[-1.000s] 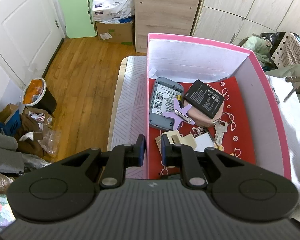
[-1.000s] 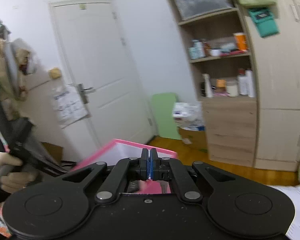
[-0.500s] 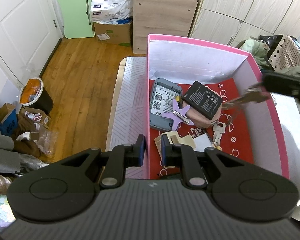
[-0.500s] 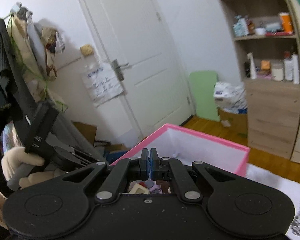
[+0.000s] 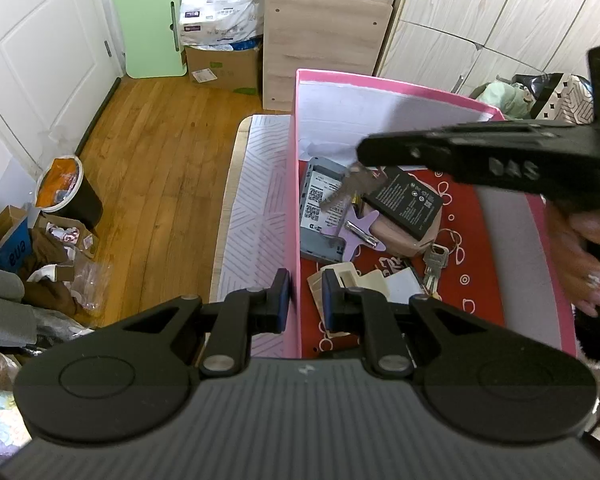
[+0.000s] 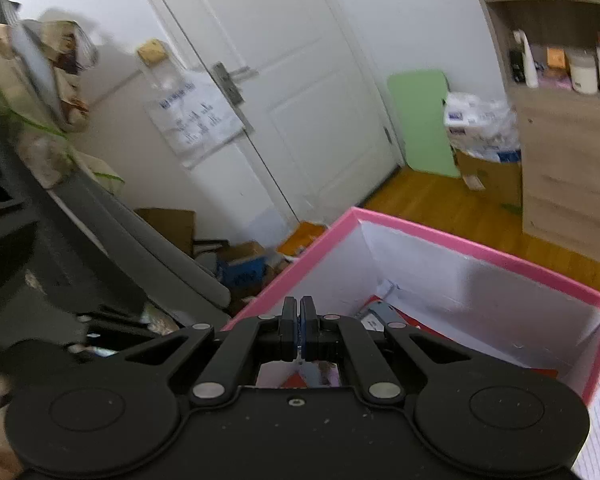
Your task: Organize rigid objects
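My left tool (image 5: 304, 298) points steeply down at the near left wall of the pink-rimmed cardboard box with white inner walls and a red patterned floor (image 5: 400, 92). Its blue-padded fingers (image 5: 283, 294) stand on either side of that wall, narrowly parted and clamped on it, as far as I can tell.

My right tool (image 6: 299, 334) reaches in from the right, angled down over the box's interior. In the left wrist view it shows as a long black bar with my hand (image 5: 580, 248) wrapped round its handle. Its jaws are closed tight on a silvery metal key (image 5: 350, 186), which hangs blurred from the tip above the box's contents. In the right wrist view the two pads meet with only a sliver of blue between them.

Inside the box lie a grey rectangular device with white QR-code labels (image 5: 320, 216), a flat black battery pack with white print (image 5: 406, 202) resting on a round pinkish-beige case (image 5: 404, 236), a lilac star-shaped piece (image 5: 358, 230), a second bunch of silver keys (image 5: 434, 264) and some cream cards (image 5: 352, 280). The box sits on a white bed cover with a lilac line pattern (image 5: 256, 208).
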